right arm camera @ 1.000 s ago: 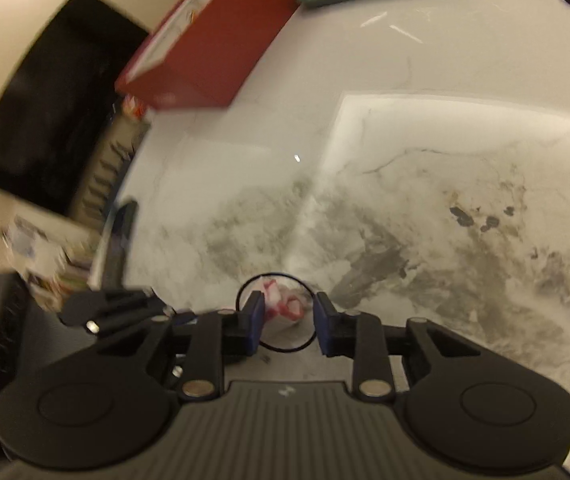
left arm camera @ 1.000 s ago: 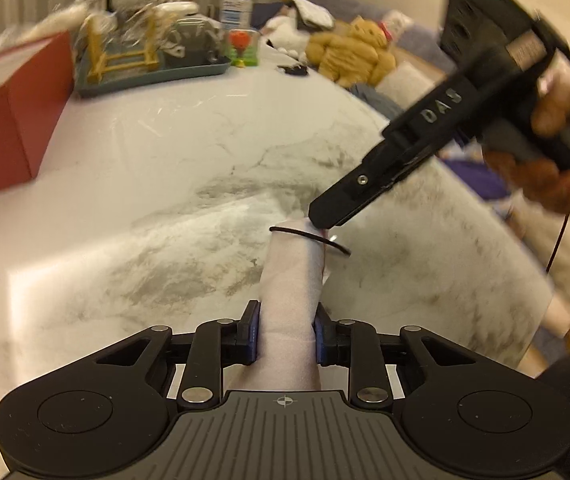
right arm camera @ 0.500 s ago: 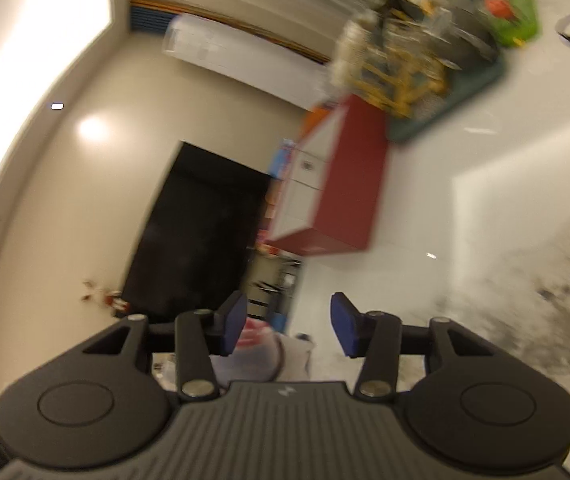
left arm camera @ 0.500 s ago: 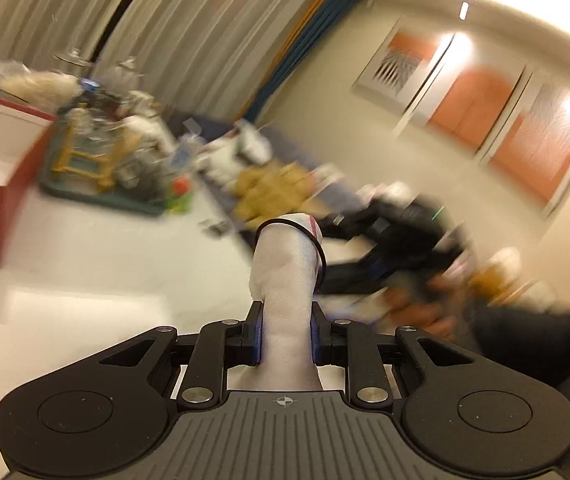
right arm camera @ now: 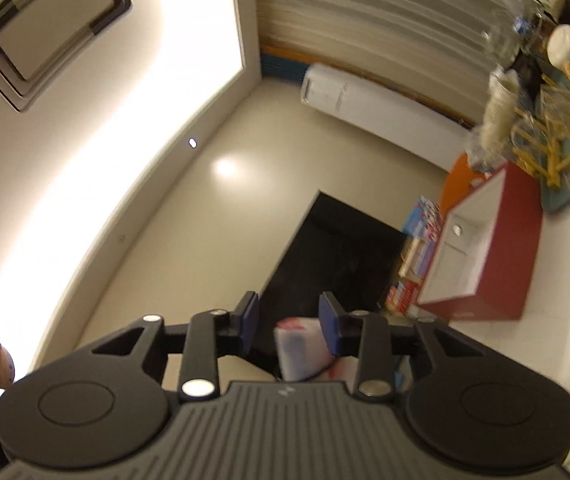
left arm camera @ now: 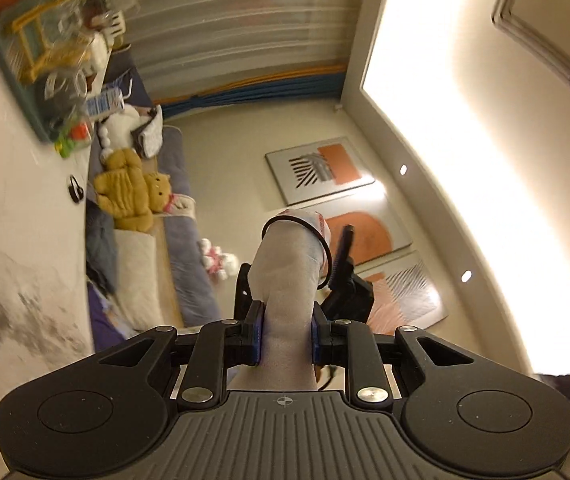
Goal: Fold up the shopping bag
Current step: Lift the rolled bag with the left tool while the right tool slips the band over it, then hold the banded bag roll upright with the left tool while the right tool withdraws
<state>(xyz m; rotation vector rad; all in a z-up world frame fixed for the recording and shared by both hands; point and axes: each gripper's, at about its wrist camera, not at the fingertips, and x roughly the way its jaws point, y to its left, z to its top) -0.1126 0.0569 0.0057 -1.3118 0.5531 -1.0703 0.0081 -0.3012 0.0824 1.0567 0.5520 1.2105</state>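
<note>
1. The shopping bag (left arm camera: 287,280), rolled into a pale tube, sits clamped in our left gripper (left arm camera: 284,334), its blue pads pressing on both sides of the roll
2. We see a thin black elastic band (left arm camera: 327,249) looped around the far end of the roll, where a bit of red print shows
3. Just past that end, the black fingers (left arm camera: 343,252) of our other gripper stand beside the roll, tilted and partly hidden behind it
4. In the right wrist view, our right gripper (right arm camera: 288,317) is released: its jaws have just been closing a little and stand apart, and the end of the roll (right arm camera: 299,348) shows low between them, near the right pad; we cannot tell whether it touches
5. Both grippers are held up in the air, aimed toward the walls and ceiling
6. Farther out in the left view, a white marbled table (left arm camera: 25,240) runs down the left edge, with a cluttered green tray (left arm camera: 17,92) on it
7. A yellow stuffed bear (left arm camera: 133,190) lies on a bench beyond the table
8. In the right view, an open red box (right arm camera: 497,252) stands on the table near the tray
</note>
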